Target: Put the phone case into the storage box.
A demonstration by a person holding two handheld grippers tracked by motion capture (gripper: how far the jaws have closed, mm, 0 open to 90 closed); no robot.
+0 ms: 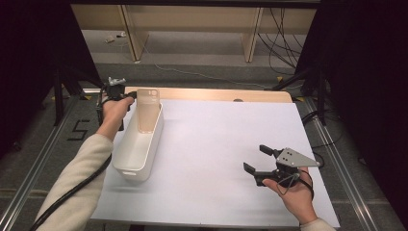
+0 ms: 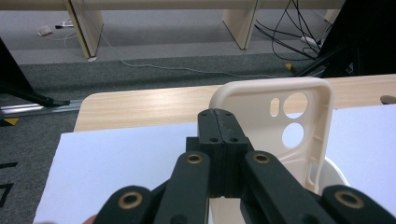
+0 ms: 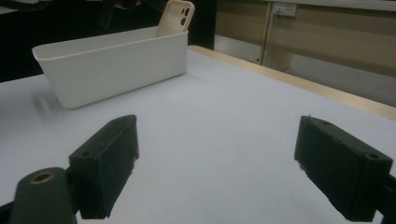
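Observation:
A beige phone case (image 1: pixel 147 108) stands upright at the far end of a white oblong bin (image 1: pixel 154 140), its camera cutouts at the top. My left gripper (image 1: pixel 133 96) is at the case's left edge. In the left gripper view the jaws (image 2: pixel 217 116) are pressed together on the rim of the case (image 2: pixel 254 105), above the bin's rim (image 2: pixel 334 171). My right gripper (image 1: pixel 256 158) hovers open over the white table surface at the near right, holding nothing. In the right gripper view its jaws (image 3: pixel 217 154) stand wide apart, with the bin (image 3: pixel 116 65) and case (image 3: pixel 175 16) far ahead.
A white sheet (image 1: pixel 221 139) covers the table, with a strip of wood (image 1: pixel 216 94) showing along the far edge. Beyond the table lie grey floor, loose cables (image 1: pixel 284 43) and wooden furniture legs. Dark stands flank both sides.

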